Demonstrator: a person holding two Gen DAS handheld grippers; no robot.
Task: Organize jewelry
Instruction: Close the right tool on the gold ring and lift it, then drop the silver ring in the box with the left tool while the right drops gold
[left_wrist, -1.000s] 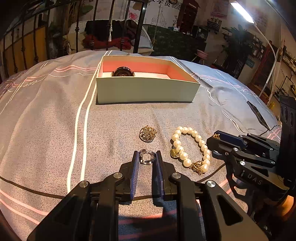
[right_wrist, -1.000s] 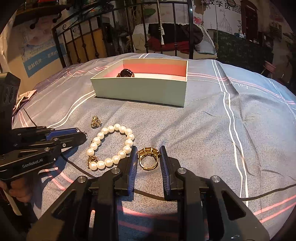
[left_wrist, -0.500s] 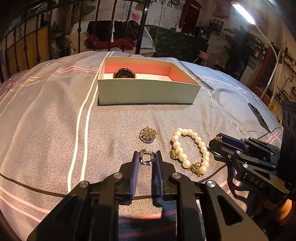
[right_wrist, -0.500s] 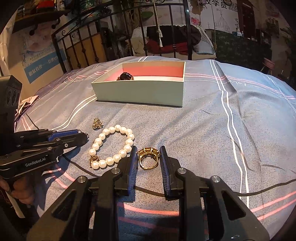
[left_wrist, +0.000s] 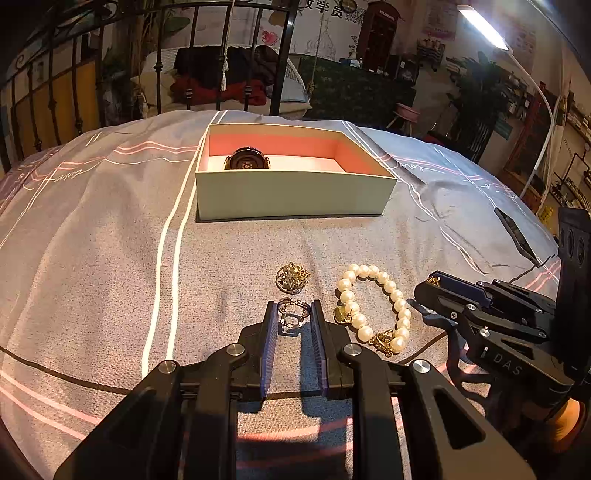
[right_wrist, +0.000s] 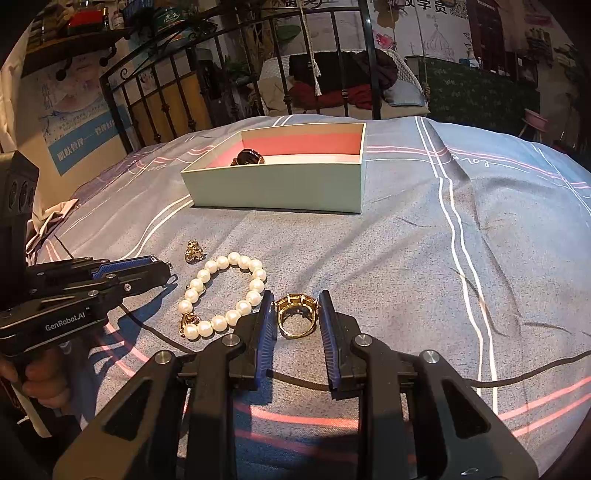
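Both grippers sitting on a ring each, box dead ahead

The left gripper (left_wrist: 293, 314) is pinching a small silver ring (left_wrist: 292, 314) and the right gripper (right_wrist: 295, 312) is clamping a chunky gold ring (right_wrist: 296, 314), both bands standing upright across narrow jaws. The open mint box (left_wrist: 295, 192) is lying straight ahead of both, beyond the pearl bracelet (right_wrist: 221, 295) and gold pendant (left_wrist: 291, 277), and I'm guessing neither's nearer. Readable: "GenRobot.AI" and "DAS" on the grippers.

Left gripper (left_wrist: 293, 314) with blue-padded fingers closed on a small silver ring (left_wrist: 293, 314), round gold filigree pendant (left_wrist: 291, 277) just beyond, white pearl bracelet (left_wrist: 371, 306) alongside, pale green open cardboard box (left_wrist: 291, 192) holding what appears to be a dark watch (left_wrist: 246, 159), grey striped bedspread (left_wrist: 92, 240), right gripper (left_wrist: 430, 286) at the edge.
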